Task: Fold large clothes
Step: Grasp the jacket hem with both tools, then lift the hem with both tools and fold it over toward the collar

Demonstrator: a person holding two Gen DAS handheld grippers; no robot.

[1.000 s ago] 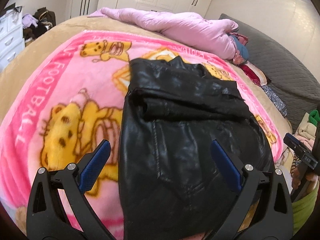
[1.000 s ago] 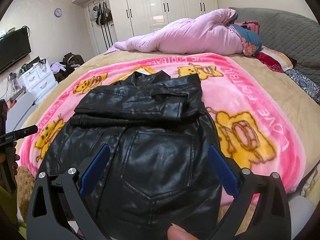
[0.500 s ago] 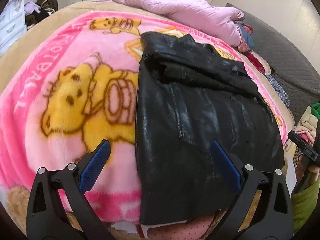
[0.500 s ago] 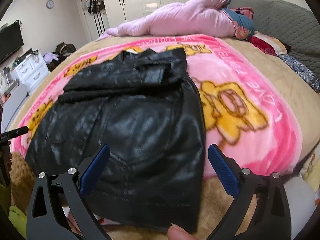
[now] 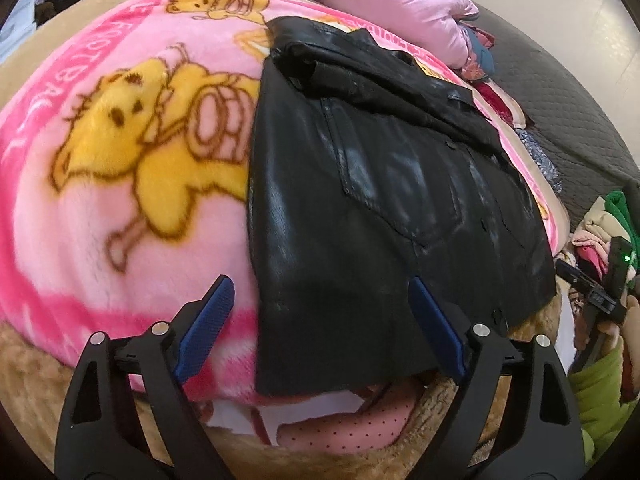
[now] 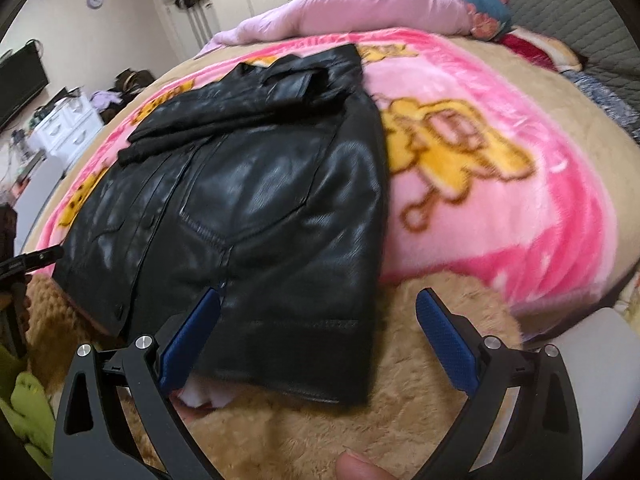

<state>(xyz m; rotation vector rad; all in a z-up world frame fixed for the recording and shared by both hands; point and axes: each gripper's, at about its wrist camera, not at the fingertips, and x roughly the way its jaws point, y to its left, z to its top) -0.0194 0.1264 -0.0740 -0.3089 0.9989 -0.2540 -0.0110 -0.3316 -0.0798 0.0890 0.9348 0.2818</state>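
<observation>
The left hand-held gripper (image 5: pixel 320 332) has its jaws spread wide and holds nothing, hovering at the near edge of the bed over the left bottom corner of the black leather jacket (image 5: pixel 384 208); its blue pads (image 5: pixel 208 328) flank the hem without touching it. The right hand-held gripper (image 6: pixel 316 340) is equally wide open and empty, poised over the jacket's right bottom corner (image 6: pixel 256 216), one pad above the leather, the other above the tan plush bedcover (image 6: pixel 420 360). The jacket lies flat on the pink cartoon-bear blanket (image 5: pixel 120 152), sleeves folded across its upper part, hem overhanging the blanket's near edge. Open blanket lies on both sides of it. Beyond, a pink quilted coat (image 6: pixel 352 8) lies across the far side.
</observation>
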